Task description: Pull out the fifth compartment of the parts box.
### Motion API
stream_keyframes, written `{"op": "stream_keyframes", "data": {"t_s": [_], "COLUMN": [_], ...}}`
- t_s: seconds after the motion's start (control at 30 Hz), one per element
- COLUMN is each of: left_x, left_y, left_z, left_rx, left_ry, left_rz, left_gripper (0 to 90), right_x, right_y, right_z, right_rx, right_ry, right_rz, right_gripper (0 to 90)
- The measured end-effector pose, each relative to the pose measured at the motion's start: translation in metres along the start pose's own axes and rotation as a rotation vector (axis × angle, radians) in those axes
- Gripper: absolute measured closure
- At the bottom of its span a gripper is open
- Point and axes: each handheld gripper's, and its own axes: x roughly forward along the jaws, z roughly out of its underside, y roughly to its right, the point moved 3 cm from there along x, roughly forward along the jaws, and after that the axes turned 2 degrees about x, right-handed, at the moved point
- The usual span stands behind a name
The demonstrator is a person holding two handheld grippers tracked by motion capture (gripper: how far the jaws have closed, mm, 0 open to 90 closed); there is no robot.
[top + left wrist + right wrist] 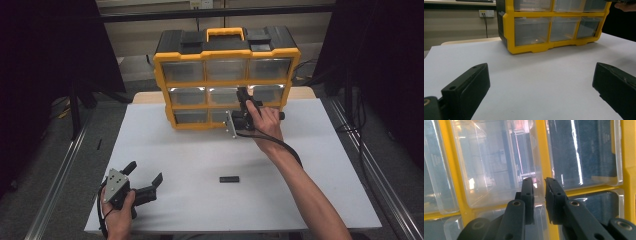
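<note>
**Right fingers nearly closed at a middle-row drawer of the yellow organiser**

The right gripper is held up against the front of the yellow drawer organiser, which stands at the far side of the white counter. In the right gripper view its two black fingers stand close together with only a narrow gap, their tips right at the lower front edge of a clear drawer and the yellow divider beside it. Whether the fingers actually pinch the drawer's lip I cannot tell; nothing plainly sits between the pads.

The left gripper rests low on the near left of the counter, held in the person's left hand. Its fingers are spread wide and released, with bare counter between them; the organiser lies well ahead of their tips.

A small black block lies on the counter between the two grippers, off to the right of the left fingers and apart from them.
</note>
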Motion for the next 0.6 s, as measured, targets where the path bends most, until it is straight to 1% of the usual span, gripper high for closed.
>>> {"op": "stream_keyframes", "data": {"t_s": [0.3, 0.33, 0.5, 0.6], "left_x": [-0.0001, -0.0001, -0.0002, 0.0000], "left_y": [-0.0006, -0.0005, -0.0007, -0.0004], "left_z": [-0.0003, -0.0003, -0.0001, -0.0002], "left_rx": [-0.006, -0.006, 0.001, -0.005], "left_ry": [0.005, 0.005, -0.001, 0.003], "left_rz": [-0.007, -0.006, -0.004, -0.004], "left_gripper": [1.3, 1.3, 1.3, 1.3], "right_x": [-0.0036, -0.0044, -0.0067, -0.0079], "right_y": [0.0005, -0.0002, 0.0000, 0.0000], "right_z": [0.0007, 0.0007, -0.0001, 0.0000], "right_rx": [-0.005, 0.005, 0.001, 0.003], "right_ry": [0.005, 0.000, 0.006, 0.005], "right_rz": [-0.002, -0.003, -0.002, -0.004], "right_gripper": [78.0, 78.0, 78.1, 78.1]}}
